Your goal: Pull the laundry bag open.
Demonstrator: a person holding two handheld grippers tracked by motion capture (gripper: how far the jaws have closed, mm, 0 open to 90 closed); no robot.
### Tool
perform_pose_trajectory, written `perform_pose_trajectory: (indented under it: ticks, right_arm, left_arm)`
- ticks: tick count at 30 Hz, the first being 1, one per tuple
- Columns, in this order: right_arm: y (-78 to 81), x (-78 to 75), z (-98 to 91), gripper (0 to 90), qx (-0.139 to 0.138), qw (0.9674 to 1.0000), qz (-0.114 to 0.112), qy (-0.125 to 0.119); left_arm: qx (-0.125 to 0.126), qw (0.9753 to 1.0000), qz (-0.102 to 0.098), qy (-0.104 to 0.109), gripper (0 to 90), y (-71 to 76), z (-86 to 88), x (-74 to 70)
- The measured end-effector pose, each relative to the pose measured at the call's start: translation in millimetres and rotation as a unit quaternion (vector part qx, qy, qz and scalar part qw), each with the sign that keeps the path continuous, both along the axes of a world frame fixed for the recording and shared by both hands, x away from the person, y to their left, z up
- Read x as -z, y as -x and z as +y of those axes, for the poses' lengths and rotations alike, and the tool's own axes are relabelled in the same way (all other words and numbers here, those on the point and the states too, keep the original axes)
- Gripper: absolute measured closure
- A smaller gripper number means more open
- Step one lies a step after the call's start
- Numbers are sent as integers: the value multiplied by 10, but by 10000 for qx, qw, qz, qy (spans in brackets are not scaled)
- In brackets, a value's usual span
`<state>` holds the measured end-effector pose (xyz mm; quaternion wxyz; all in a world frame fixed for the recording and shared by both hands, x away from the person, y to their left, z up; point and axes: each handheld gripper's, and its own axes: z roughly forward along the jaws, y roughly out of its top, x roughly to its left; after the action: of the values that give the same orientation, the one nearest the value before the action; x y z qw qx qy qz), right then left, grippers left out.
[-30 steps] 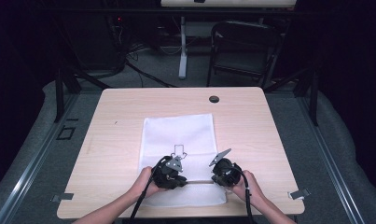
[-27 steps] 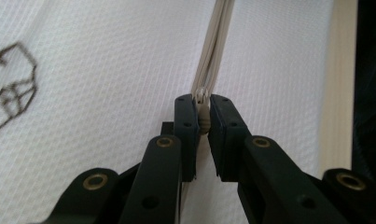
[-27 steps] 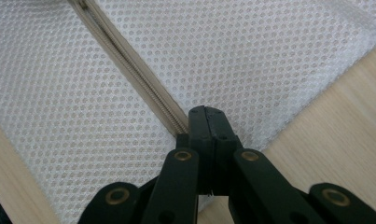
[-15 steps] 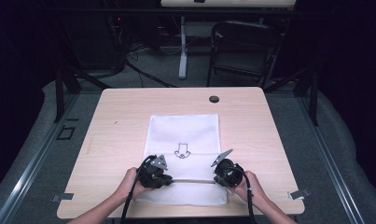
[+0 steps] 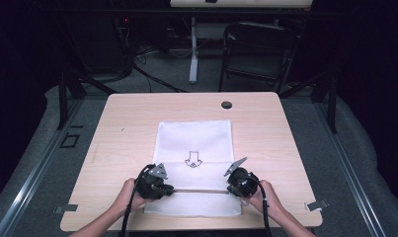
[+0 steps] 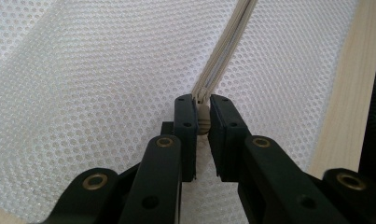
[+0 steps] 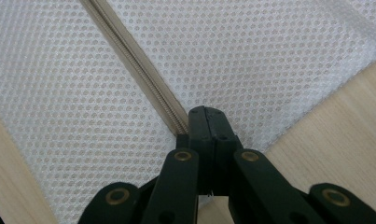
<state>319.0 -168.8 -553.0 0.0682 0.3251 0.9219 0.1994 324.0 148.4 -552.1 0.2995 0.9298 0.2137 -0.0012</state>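
White mesh bag [image 5: 194, 148] lying flat mid-table [image 5: 137, 118] — contents hard to make out. Left gripper [image 6: 202, 122] pinching the zipper pull [image 6: 203, 122]; right gripper [image 7: 207, 122] pressing together on the zipper's [image 7: 143, 70] end — clamped part hidden.

High view is looking down and forward from above the person's side, taking in the whole table [image 5: 137, 118] with floor and a chair [image 5: 256, 49] at frame top. Left gripper view is riding just behind its jaws, very close over the white mesh bag [image 6: 83, 84], its zipper [image 6: 227, 46] running to the upper right. Right gripper view is sitting equally close, zipper [image 7: 134, 60] running to the upper left. All three are sharing bag and zipper.
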Motion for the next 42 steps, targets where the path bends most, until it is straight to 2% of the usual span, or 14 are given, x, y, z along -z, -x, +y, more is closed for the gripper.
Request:
perform_pose_trajectory:
  ticks: [5, 15, 16, 19, 21, 32, 36, 42]
  right_arm:
    - [-11, -7, -15, 900, -20, 10000, 7, 51]
    - [-31, -11, -44, 900, -45, 9999, 20, 88]
    - [-25, 2, -43, 900, 19, 10000, -15, 5]
    - [-33, -12, -59, 900, -6, 9999, 15, 100]
    - [-36, -6, -70, 900, 14, 10000, 26, 42]
    - [-48, -12, -78, 900, 7, 10000, 65, 68]
    - [-47, -14, -80, 900, 7, 9999, 75, 80]
    - [-43, 1, -80, 900, 85, 9999, 45, -29]
  left_arm:
    - [-61, 10000, 39, 37, 817, 5, 61, 1]
    - [-44, 10000, 42, 60, 817, 35, 43, -8]
    - [-32, 10000, 22, 42, 817, 35, 48, -9]
    - [-82, 9999, 50, 41, 817, 33, 90, -5]
    - [-111, 9999, 45, 50, 817, 36, 121, -4]
    - [-273, 9996, 13, 13, 817, 52, 242, -15]
    - [-316, 9995, 28, 66, 817, 54, 289, -21]
    - [-406, 9992, -13, 34, 817, 50, 375, -21]
